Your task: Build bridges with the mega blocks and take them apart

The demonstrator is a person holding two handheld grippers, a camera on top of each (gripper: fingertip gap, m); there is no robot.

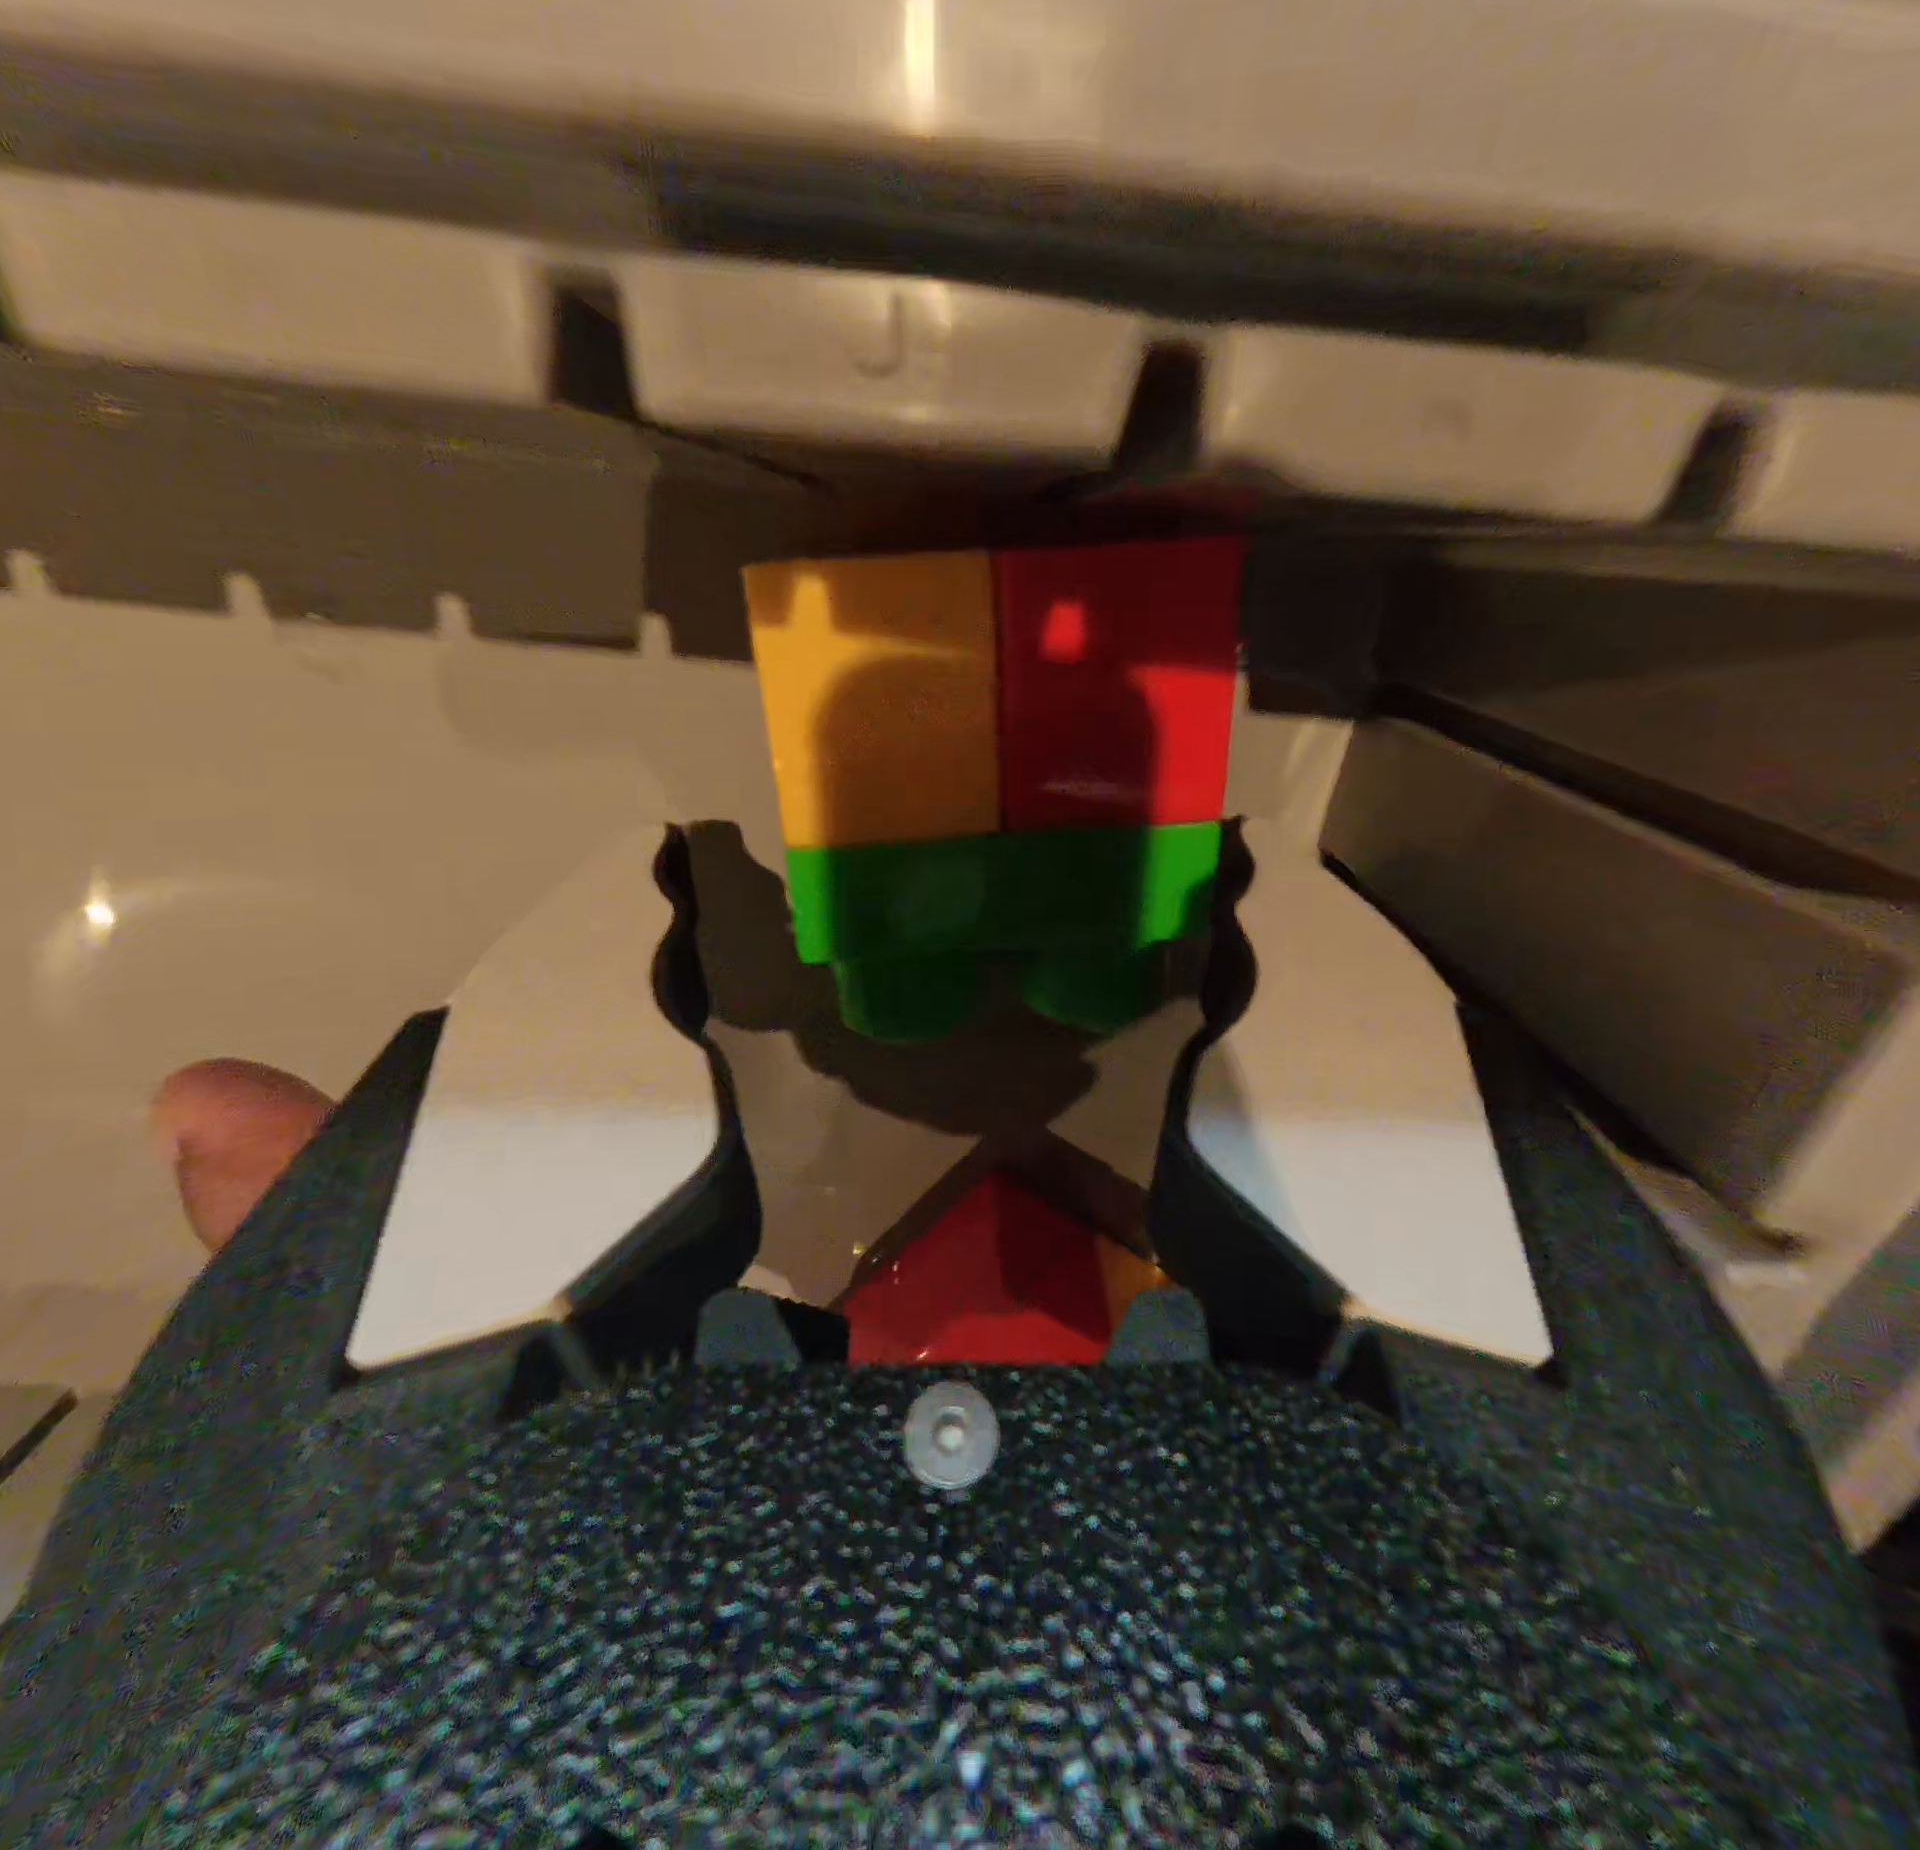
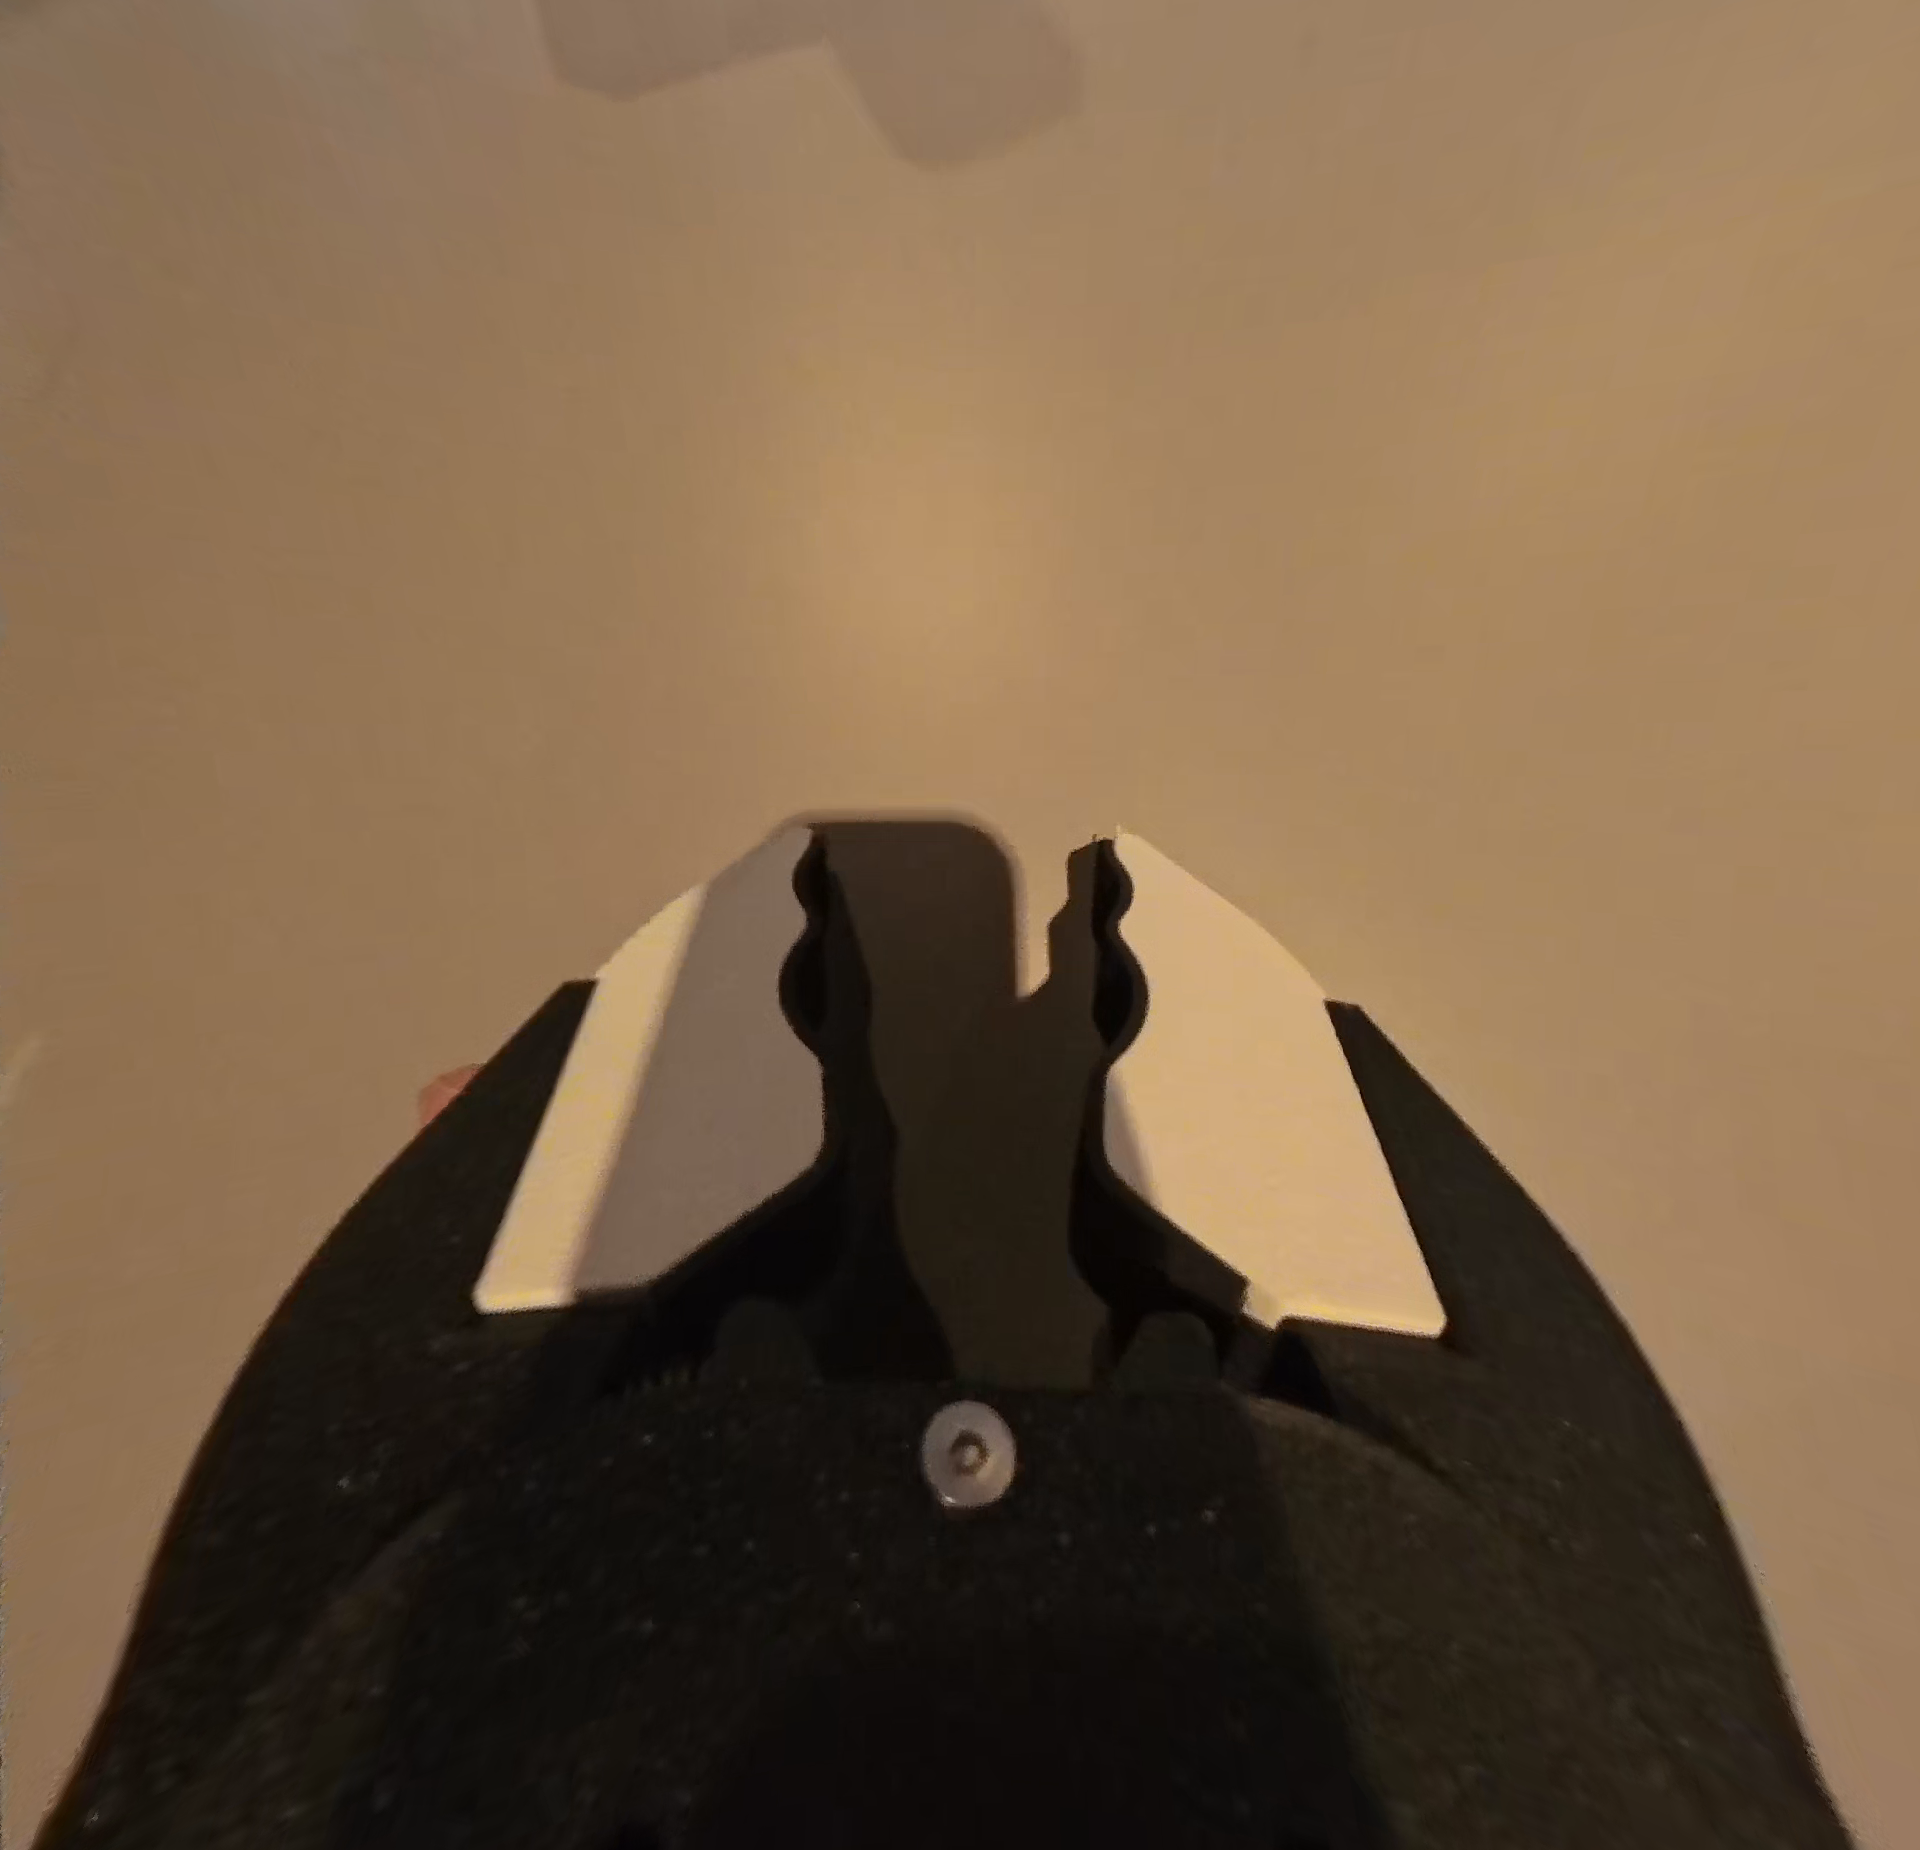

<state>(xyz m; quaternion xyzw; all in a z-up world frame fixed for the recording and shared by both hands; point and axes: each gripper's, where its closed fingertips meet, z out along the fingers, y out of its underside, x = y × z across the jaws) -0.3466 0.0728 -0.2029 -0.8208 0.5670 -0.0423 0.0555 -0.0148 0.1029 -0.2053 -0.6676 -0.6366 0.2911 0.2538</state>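
Observation:
In the left wrist view a small block stack lies on the white surface. A yellow block (image 1: 878, 699) and a red block (image 1: 1122, 678) sit side by side, joined to a green block (image 1: 1081, 891) whose studs point towards me. My left gripper (image 1: 956, 865) is open, its jaws on either side of the green block. The right finger is at the block's edge and a gap shows on the left. Another red block (image 1: 977, 1281) shows low between the fingers. My right gripper (image 2: 956, 850) is partly open and empty over a plain beige surface.
White plastic bins (image 1: 914, 346) with dark gaps between them stand just behind the stack. A grey slab (image 1: 1579, 917) lies at the right. A person's fingertip (image 1: 229, 1135) shows beside the left gripper. Pale blurred shapes (image 2: 790, 44) lie at the top of the right wrist view.

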